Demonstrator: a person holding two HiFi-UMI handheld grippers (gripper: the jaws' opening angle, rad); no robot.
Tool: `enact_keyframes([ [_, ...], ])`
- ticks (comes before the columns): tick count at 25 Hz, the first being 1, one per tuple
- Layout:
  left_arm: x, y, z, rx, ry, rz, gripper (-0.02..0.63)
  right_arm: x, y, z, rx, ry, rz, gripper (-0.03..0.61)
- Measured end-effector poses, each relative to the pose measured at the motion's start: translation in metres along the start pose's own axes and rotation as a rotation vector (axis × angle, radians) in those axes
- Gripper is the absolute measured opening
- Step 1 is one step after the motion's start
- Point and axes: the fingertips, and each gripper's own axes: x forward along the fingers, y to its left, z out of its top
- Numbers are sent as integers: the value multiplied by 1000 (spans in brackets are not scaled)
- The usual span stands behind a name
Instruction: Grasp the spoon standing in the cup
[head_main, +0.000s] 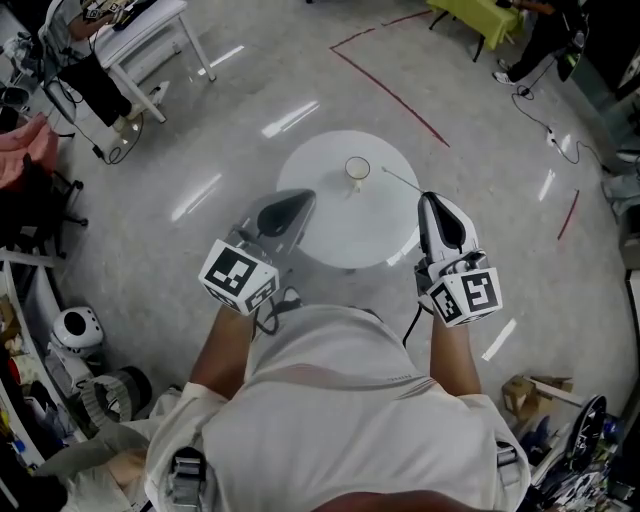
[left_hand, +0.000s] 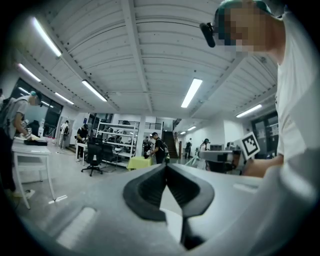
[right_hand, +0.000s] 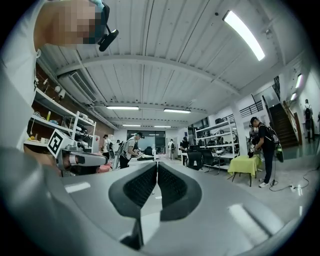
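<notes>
A small pale cup (head_main: 357, 171) stands near the far side of the round white table (head_main: 340, 240). A thin pale rod (head_main: 401, 179), perhaps the spoon, lies on the tabletop just right of the cup; I cannot tell whether anything stands in the cup. My left gripper (head_main: 305, 198) hovers over the table's left edge, shut and empty. My right gripper (head_main: 432, 203) hangs over the right edge, also shut and empty. Both gripper views look out level across the room, their jaws (left_hand: 166, 167) (right_hand: 156, 165) pressed together. Neither shows the cup.
Red tape lines (head_main: 390, 95) cross the glossy floor beyond the table. A white bench (head_main: 140, 40) stands far left and a yellow-green table (head_main: 480, 15) far right. A cable (head_main: 545, 125) runs along the floor at right. Clutter lines the left wall. People, shelves and office chairs fill the room.
</notes>
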Motion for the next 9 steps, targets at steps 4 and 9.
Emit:
enact_keyframes([
  [4,-6,-3,-2,-4,2,5,2,-2,5,-2,3,6,3,11],
  [9,-9,-9,-6,-6,4,5,2,-9,7,-6,5,11,2,11],
])
